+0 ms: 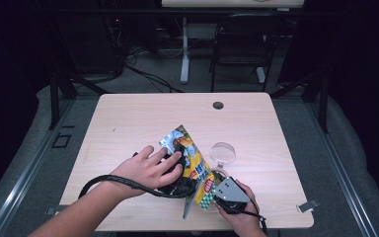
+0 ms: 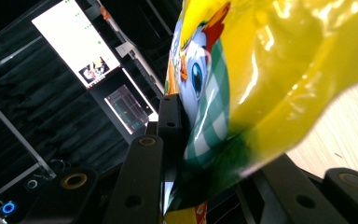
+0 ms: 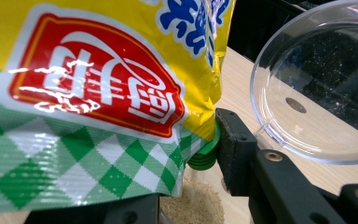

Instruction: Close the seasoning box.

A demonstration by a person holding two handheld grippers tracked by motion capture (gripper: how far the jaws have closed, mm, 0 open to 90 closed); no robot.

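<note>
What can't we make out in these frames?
- High view: left gripper's jaws, hidden under the hand and snack bag.
- Right gripper view: what holds the granules below, cut off by the bag and frame edge.
- Left gripper view: the bag's top, cut by the frame edge.

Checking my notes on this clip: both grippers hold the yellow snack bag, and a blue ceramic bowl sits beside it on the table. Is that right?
Not quite. The bowl beside the yellow snack bag is clear plastic, not blue ceramic; the right gripper view shows the table through it. Both the left gripper and right gripper do hold the bag.
</note>
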